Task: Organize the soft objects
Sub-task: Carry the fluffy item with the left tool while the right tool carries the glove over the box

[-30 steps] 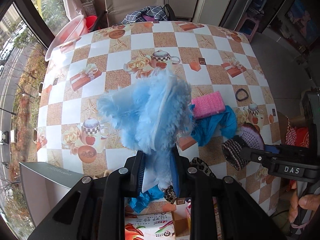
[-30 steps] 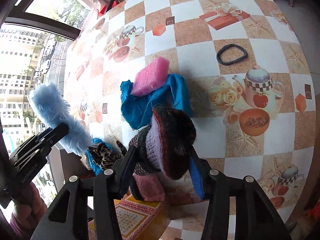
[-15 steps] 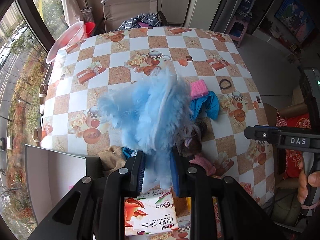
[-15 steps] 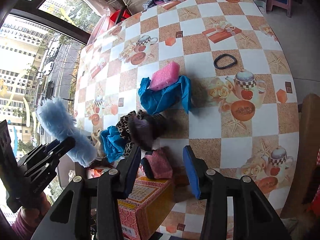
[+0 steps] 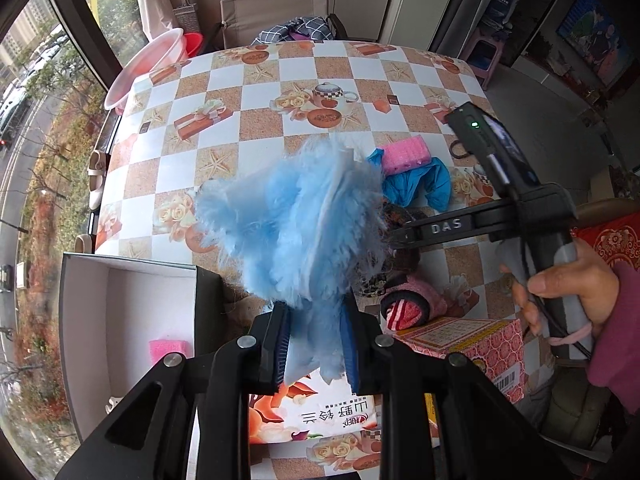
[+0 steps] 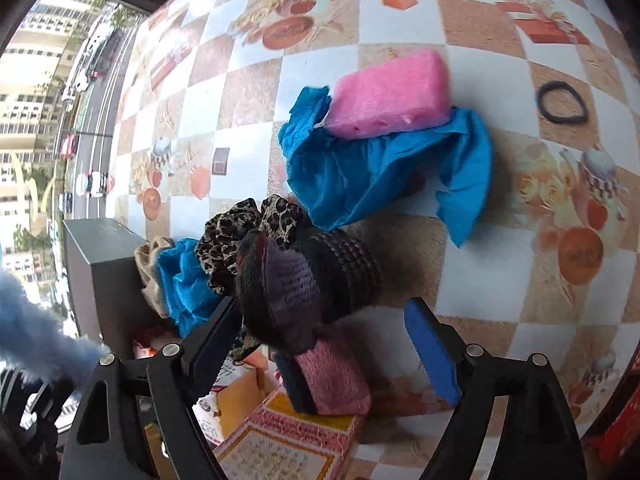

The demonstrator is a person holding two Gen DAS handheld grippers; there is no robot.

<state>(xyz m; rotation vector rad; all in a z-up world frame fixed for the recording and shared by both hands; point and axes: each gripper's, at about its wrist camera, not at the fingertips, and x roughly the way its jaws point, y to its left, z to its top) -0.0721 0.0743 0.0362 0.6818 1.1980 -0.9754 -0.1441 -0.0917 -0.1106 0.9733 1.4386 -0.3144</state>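
Observation:
My left gripper is shut on a fluffy light-blue duster and holds it above the table's near edge; the duster also shows at the left of the right wrist view. My right gripper is open, over a dark knitted hat that lies on the table. The right gripper also shows in the left wrist view. Beside the hat lie a leopard-print cloth, a small blue cloth and a pink knitted piece. Farther off, a pink sponge rests on a blue cloth.
An open grey box with a pink sponge inside stands at the table's near left. Patterned cartons sit at the near edge. A black hair tie lies at the far right. A chair and pink basin stand beyond the table.
My right gripper opened and let the dark knitted hat down on the table, then came closer over it. My left gripper stayed shut on the blue duster and rose slightly.

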